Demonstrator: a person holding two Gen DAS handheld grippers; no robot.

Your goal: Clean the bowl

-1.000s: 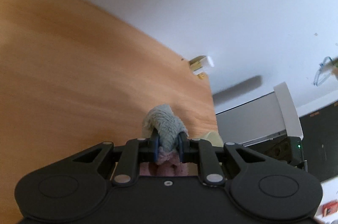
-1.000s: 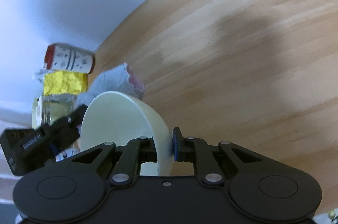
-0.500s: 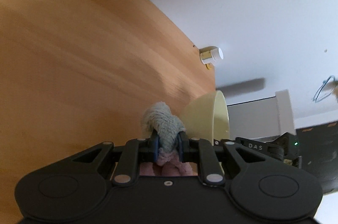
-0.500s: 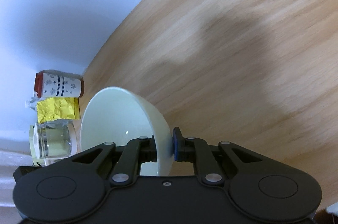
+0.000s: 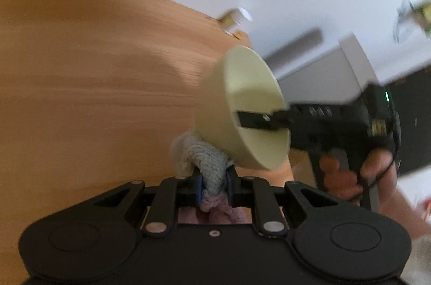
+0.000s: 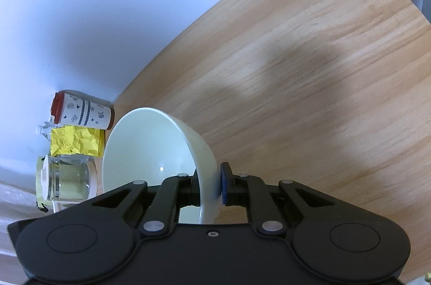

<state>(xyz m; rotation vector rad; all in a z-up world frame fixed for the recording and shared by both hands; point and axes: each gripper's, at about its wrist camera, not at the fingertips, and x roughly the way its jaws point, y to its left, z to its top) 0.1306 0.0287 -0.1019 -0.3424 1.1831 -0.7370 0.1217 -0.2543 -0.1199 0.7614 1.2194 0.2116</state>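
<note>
- Right gripper (image 6: 208,186) clamps the rim of a pale bowl (image 6: 150,150), tilted on its side above the wooden table (image 6: 309,69).
- Left gripper (image 5: 214,184) pinches a grey cloth (image 5: 204,161), touching the bowl's outside.
- No writing is legible on the far patterned cup (image 6: 83,111).

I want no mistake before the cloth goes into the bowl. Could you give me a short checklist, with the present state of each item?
1. Left gripper shut on the cloth: ok.
2. Right gripper shut on the bowl wall: ok.
3. Bowl lifted off the table, tilted on its side: ok.
4. Cloth inside the bowl: not ok; it sits at the outer wall.
5. Bowl inside free of dirt: ok in the right wrist view.
6. Cloth wet: cannot tell.
</note>
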